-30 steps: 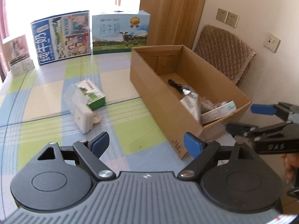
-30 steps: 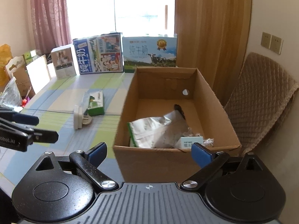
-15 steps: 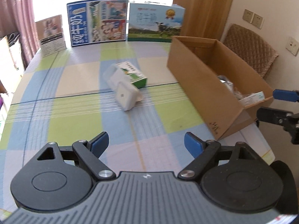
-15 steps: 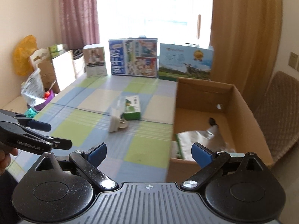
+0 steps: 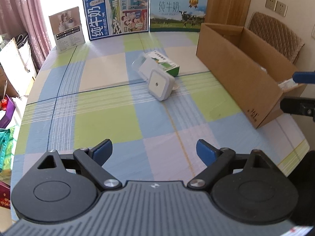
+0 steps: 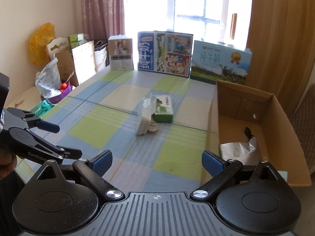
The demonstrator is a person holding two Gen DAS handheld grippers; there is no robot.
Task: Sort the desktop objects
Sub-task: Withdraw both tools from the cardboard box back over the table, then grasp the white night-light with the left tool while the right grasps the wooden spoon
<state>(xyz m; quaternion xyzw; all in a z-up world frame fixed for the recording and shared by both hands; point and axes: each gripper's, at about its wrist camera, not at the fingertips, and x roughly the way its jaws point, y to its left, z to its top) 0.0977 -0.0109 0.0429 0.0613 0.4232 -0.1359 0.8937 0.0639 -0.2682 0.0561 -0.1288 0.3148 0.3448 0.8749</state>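
At the bottom of the left wrist view, the left gripper [image 5: 154, 151] stood over bare checked cloth, its blue-padded jaws opening with nothing between them. The right gripper [image 6: 156, 161], low in its own view, likewise stood apart and empty. On the table [image 5: 110, 122], at centre frame, lay a white square plastic unit [image 5: 160, 83] with rounded corners, touching a green-and-white carton [image 5: 165, 64] and what appeared to be a clear plastic container [image 5: 137, 64]; its outline was indistinct. The open corrugated cardboard box [image 6: 275, 114], at right of frame, held a crumpled silver foil pouch [image 6: 237, 150] and a small black item [image 6: 248, 132].
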